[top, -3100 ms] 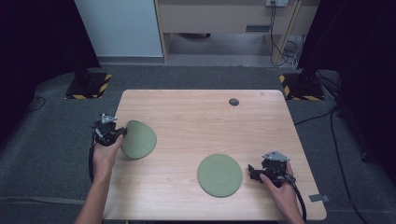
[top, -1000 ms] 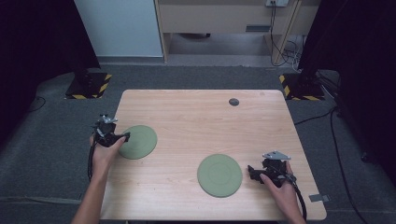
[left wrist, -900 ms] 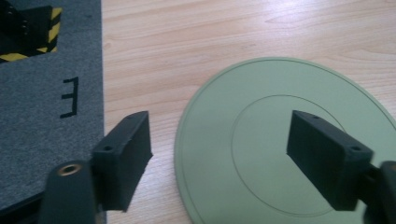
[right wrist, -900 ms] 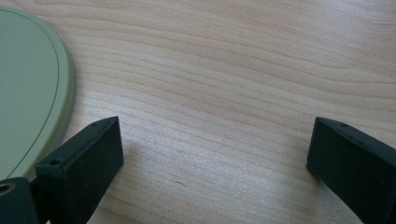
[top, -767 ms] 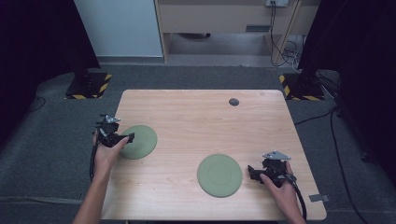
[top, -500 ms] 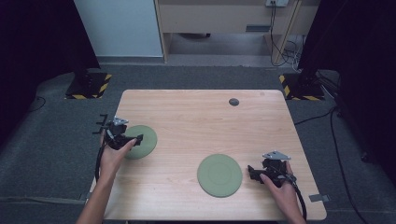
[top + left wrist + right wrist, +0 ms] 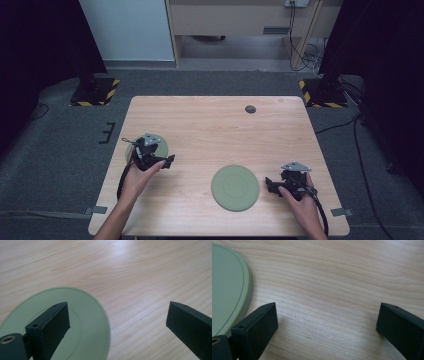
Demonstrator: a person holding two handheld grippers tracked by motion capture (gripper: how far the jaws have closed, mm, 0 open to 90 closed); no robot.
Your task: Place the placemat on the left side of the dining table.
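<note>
At left of the high view, the left gripper (image 7: 167, 161), jaws just opening and apart with nothing between, hovers over its plate (image 7: 161, 146), apparently released to lie flat, while the right gripper (image 7: 270, 184) waits apart beside the other plate (image 7: 235, 188).

Layout on the counter (image 7: 210, 130). The left plate (image 7: 82, 322) lies flat under the left gripper (image 7: 159, 161), partly beneath one of its jaws and reaching into the gap between them. The right plate (image 7: 235, 187) lies flat just beside the right gripper (image 7: 270, 184), outside its jaws. A small disc (image 7: 250, 109) sits at the counter's far edge, well beyond both.
</note>
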